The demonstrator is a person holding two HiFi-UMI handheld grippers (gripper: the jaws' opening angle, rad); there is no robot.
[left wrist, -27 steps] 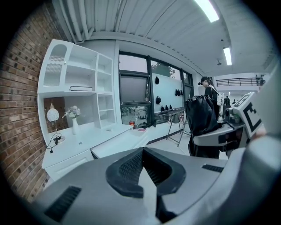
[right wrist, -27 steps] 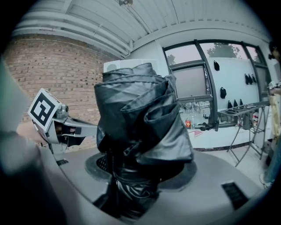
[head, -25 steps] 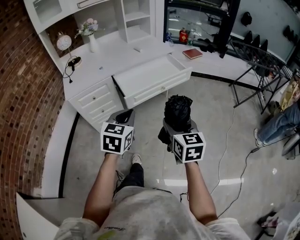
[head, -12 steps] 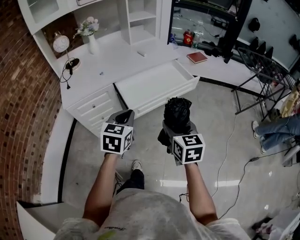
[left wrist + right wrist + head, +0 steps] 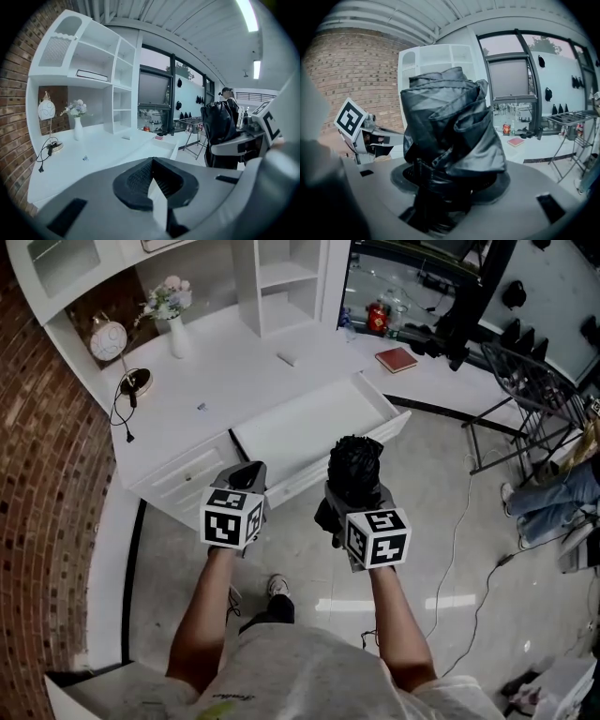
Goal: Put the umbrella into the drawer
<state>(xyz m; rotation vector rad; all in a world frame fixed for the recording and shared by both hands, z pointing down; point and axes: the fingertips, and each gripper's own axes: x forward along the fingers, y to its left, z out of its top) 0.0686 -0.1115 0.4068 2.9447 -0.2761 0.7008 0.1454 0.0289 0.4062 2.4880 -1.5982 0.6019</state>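
A: What are you holding in your right tool point(image 5: 354, 491)?
B: You have it clamped on the umbrella point(image 5: 355, 463). It is folded and black, its glossy cloth bunched in loose, crumpled pleats. It stands up out of the jaws above the floor point(image 5: 441, 512), near the open drawer point(image 5: 309, 427).
A: And your left tool point(image 5: 247, 472)?
B: Its jaws are together with nothing in them. The drawer is a shallow white box with a smooth bottom, pulled out of the white counter point(image 5: 234, 381)

Vase of flowers point(image 5: 172, 313) and a round clock point(image 5: 108, 337) up on the white desktop point(image 5: 234, 381), red book point(image 5: 397, 359) further right, brick wall point(image 5: 47, 474) on the left, cable point(image 5: 485, 592) across the shiny floor point(image 5: 441, 512).
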